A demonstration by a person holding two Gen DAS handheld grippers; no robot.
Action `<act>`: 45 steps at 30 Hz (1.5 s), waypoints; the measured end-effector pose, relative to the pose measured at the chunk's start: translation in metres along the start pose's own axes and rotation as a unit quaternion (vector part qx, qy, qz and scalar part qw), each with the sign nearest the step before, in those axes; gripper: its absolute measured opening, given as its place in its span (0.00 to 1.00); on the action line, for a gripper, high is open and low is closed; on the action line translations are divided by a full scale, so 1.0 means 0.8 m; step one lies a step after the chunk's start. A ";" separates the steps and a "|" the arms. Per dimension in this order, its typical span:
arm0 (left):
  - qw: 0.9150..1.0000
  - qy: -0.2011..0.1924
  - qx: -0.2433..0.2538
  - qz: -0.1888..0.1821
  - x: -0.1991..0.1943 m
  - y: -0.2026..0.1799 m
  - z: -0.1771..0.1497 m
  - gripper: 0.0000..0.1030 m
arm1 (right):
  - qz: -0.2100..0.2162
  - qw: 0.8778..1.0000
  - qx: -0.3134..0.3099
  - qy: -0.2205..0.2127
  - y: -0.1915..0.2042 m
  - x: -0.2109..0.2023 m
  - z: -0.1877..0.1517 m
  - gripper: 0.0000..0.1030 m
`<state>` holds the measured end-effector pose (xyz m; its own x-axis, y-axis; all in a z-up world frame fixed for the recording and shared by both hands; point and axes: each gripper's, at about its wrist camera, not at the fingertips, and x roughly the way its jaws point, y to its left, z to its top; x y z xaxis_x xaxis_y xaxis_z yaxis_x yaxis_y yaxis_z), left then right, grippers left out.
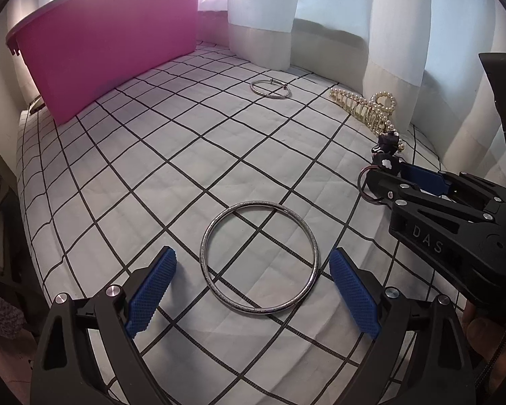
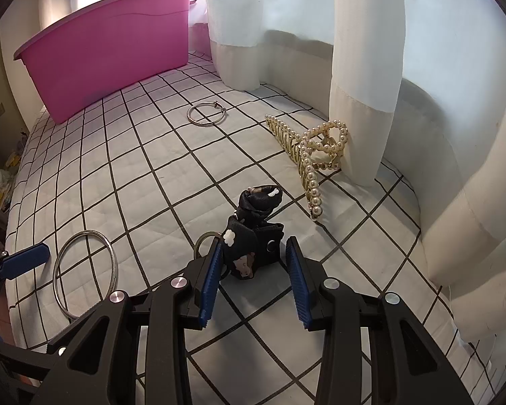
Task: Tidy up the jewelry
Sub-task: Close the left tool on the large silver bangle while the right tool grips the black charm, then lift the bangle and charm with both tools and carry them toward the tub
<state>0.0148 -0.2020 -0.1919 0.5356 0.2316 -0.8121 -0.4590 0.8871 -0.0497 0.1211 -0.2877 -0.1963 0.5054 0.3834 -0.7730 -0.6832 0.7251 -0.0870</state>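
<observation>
On the checked bedspread [image 1: 151, 155] the large silver bangle [image 1: 259, 258] lies flat between our left gripper [image 1: 253, 290], jaws wide and empty. Our right gripper [image 2: 253, 280], half-open, brackets the black keychain charm [image 2: 249, 236] without clamping. Next we'd judge: close, carry toward the pink tub [image 1: 118, 44].

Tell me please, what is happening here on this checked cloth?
A person holds a gripper in each hand and sorts jewelry on a checked cloth. The left gripper is open, and the large silver bangle lies flat between its fingers, not gripped. The right gripper sits around a black keychain charm, with one pad against it and the other apart. A smaller silver hoop, a pearl hair claw and a pink tub wait further back.
</observation>
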 end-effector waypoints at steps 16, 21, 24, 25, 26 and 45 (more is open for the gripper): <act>1.000 -0.010 0.015 0.010 -0.004 0.005 0.005 0.68 | 0.000 1.000 0.000 -0.003 0.002 -0.002 0.000 0.30; 1.000 -0.019 0.003 0.011 -0.011 0.018 0.009 0.68 | 0.019 1.000 0.002 -0.017 0.000 -0.010 -0.004 0.30; 1.000 -0.025 -0.002 0.009 -0.019 0.023 0.016 0.68 | 0.040 0.999 0.015 -0.027 -0.001 -0.019 -0.004 0.30; 1.000 -0.028 -0.004 0.007 -0.023 0.025 0.019 0.68 | 0.044 0.998 0.018 -0.027 -0.001 -0.021 -0.004 0.30; 0.999 -0.031 -0.007 0.007 -0.027 0.028 0.022 0.68 | 0.047 0.998 0.020 -0.029 -0.001 -0.025 -0.004 0.30; 0.994 -0.102 -0.027 0.038 -0.175 0.076 0.117 0.68 | 0.130 0.989 -0.005 -0.076 0.037 -0.140 0.080 0.30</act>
<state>-0.0215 -0.1432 -0.0269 0.6272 0.3784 -0.6808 -0.5387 0.8420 -0.0283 0.0783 -0.2722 -0.0722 0.3853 0.6385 -0.6662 -0.8055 0.5849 0.0947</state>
